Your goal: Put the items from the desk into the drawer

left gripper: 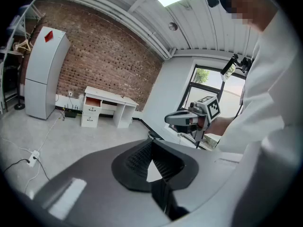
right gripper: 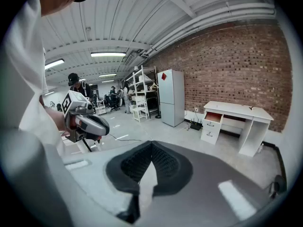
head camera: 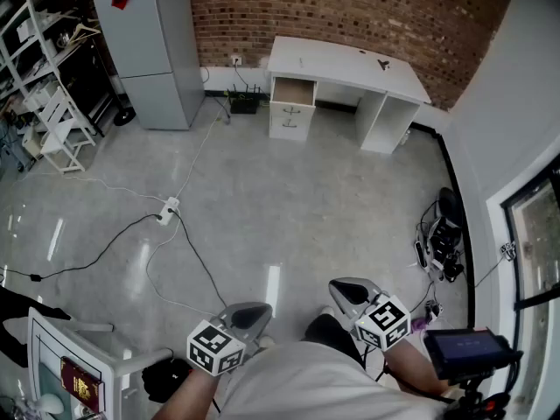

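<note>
Far across the floor, white desk (head camera: 350, 66) against the brick wall, top drawer (head camera: 294, 92) standing open. On the desktop, one small dark item (head camera: 382, 63), too tiny to identify. Left gripper (head camera: 252, 315) and right gripper (head camera: 348, 290) near the body, jaws closed on nothing. Likely trip hazard on the way over: cable (head camera: 198, 262) and power strip (head camera: 167, 209) lying across the floor. Drawer contents hidden.

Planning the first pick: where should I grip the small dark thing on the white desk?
The dark item lies low on the desk top, toward its right end in the head view, brick wall behind. Probably pinch across its middle from above, approaching from the desk's open front; its exact shape is too small to tell.
</note>
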Available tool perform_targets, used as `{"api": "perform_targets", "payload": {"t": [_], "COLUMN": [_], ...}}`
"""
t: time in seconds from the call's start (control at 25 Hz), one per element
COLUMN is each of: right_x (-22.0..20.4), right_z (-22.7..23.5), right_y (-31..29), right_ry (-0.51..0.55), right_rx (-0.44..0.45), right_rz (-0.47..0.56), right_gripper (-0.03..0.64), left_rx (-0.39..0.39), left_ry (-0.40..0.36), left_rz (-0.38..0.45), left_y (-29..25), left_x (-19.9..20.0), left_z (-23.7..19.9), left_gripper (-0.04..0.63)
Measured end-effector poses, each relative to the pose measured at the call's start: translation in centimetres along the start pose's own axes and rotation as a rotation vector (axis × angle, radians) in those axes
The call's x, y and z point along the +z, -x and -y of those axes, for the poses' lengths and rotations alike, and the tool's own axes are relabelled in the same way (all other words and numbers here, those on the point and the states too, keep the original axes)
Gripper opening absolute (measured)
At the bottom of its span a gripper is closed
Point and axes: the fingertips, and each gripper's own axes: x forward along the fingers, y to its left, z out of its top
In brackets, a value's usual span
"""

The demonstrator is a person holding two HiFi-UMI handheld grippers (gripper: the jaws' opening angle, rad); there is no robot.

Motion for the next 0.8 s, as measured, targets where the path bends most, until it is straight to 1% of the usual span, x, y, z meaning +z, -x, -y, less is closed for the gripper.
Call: {"api": "perform_targets", "payload": {"t": [0.2,0.28,0.48,0.6,0.68,0.8], "right_x": [0.2,0.8,3.3,5.5,6.8,8.5], "right_z": [0.2,1.7,10.0,14.8,18.1,22.9], "right_y": [-1.7,-3.0,-7.5,-9.9,-11.2,-12.8], "right_ry": [-0.019,-0.018,-0.026,-0.013,0.006,0.036], "right_rx": [-0.002,0.008,0.065,0.102,0.110,0.116], "right_rz": [-0.012,-0.011,0.008,-0.003,-0.010,-0.004], "right_gripper": [0.002,0.002,0.002,0.002,0.002,0.005], "left_rx": [-0.013,-0.013,0.027,0.033,0.035,0.047], "left_ry": [0.006,0.005,0.006,-0.007,-0.021,-0.023], "left_rz": [0.001,-0.006,-0.029,-0.032,-0.040,-0.019], "left_y": [-0.2,-1.4,-8.0,-12.0,-14.7,-18.4], "left_x": [0.8,1.6,5.9,10.0,12.8,16.7], "left_z": [-2.0,-3.3,-8.0,-10.0,-11.5,-13.8], "left_gripper": [0.006,0.006,0.006,0.006,0.006,0.006]}}
